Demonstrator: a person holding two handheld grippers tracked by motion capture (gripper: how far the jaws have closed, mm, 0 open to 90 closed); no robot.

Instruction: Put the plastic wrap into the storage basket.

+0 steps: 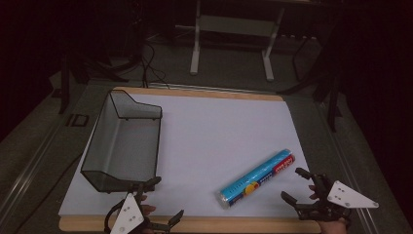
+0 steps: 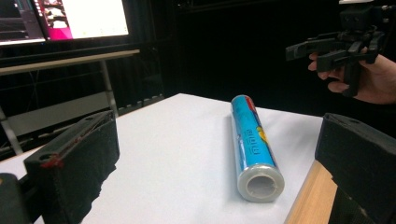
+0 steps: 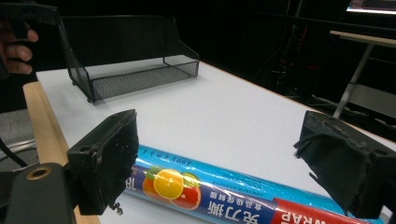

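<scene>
Right hand-held gripper (image 1: 296, 184) spread wide, holding nothing; blue cylindrical plastic-wrap roll (image 1: 258, 177) lies on white tabletop (image 1: 219, 126) just before its jaws, untouched. Left hand-held gripper (image 1: 164, 200) likewise spread, empty, roll well apart.

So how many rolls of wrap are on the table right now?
1. The blue roll of wrap lies on its side on the white table, between the two grippers, outside the mesh basket.

Blue wrap roll (image 1: 258, 178) lies diagonally on the white desk (image 1: 219, 126), near the front right. Right gripper (image 1: 297, 184) just beside its red end, jaws spread, not touching. Black mesh basket (image 1: 100, 141) sits at left; left gripper (image 1: 165, 200) at its front corner, jaws apart.
</scene>
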